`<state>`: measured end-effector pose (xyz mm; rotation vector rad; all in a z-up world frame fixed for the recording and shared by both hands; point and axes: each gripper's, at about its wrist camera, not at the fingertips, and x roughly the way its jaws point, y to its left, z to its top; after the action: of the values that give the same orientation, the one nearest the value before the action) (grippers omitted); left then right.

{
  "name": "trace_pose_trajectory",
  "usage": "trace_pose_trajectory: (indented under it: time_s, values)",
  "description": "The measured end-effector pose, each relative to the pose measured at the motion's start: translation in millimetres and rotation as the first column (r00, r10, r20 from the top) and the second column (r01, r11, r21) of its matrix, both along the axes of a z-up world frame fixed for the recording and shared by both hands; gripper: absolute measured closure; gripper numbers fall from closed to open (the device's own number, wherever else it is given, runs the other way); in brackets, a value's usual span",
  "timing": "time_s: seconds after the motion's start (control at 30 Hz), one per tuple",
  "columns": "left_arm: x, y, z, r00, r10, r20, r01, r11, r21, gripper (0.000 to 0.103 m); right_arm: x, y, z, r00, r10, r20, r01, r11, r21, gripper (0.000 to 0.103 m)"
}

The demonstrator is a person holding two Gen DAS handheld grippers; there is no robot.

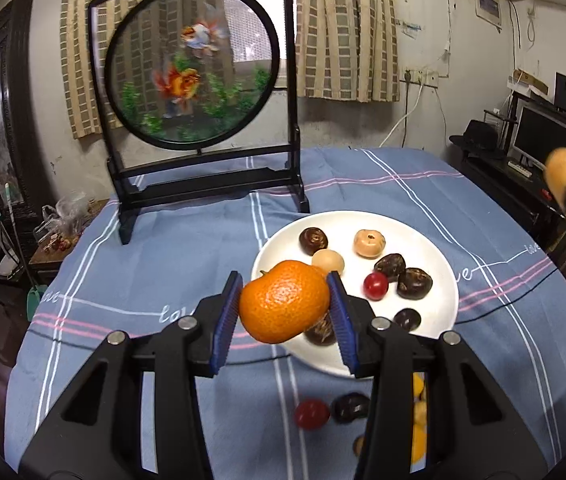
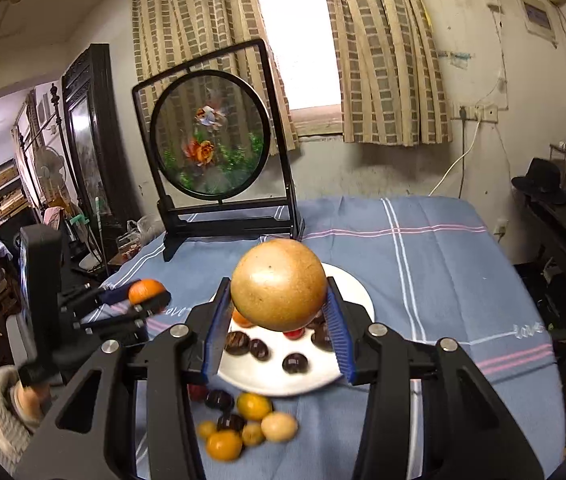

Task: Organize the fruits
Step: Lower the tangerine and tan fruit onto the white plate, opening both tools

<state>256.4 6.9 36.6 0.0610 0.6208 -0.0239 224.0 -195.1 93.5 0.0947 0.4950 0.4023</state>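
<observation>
While the left gripper (image 1: 285, 304) clamps an orange (image 1: 283, 300), the right gripper (image 2: 279, 304) pinches a tan round fruit (image 2: 279, 284); the white plate (image 1: 439, 300) holds dark chestnuts (image 1: 414, 283) and a red cherry tomato (image 1: 376, 286).

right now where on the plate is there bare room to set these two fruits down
The white plate is bare along its right rim, beyond the dark chestnuts, and at its near edge. Its middle and far side are crowded. The cloth patch in front of the plate is cluttered with small fruits.
</observation>
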Motion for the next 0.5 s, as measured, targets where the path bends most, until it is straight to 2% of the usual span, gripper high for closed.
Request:
trace_pose_trajectory:
  time_s: [0.17,0.33,0.5]
  values:
    - [33.3,-11.5,-29.4,0.998,-0.008,-0.062,0.007,1.0,-0.025,0.059,51.9,14.4,-27.9,0.997,-0.007,-0.078,0.008,1.0,0.017,0.057]
    - [61.9,-20.5,-58.7,0.993,-0.019,-0.118,0.019,1.0,-0.002,0.059,100.0,28.7,-68.5,0.985,-0.014,-0.171,0.013,1.0,-0.008,0.058]
    - [78.2,-21.4,-71.5,0.989,-0.028,-0.145,0.026,1.0,-0.017,0.059,124.1,39.0,-100.0,0.972,-0.022,-0.236,0.01,0.999,-0.054,0.058]
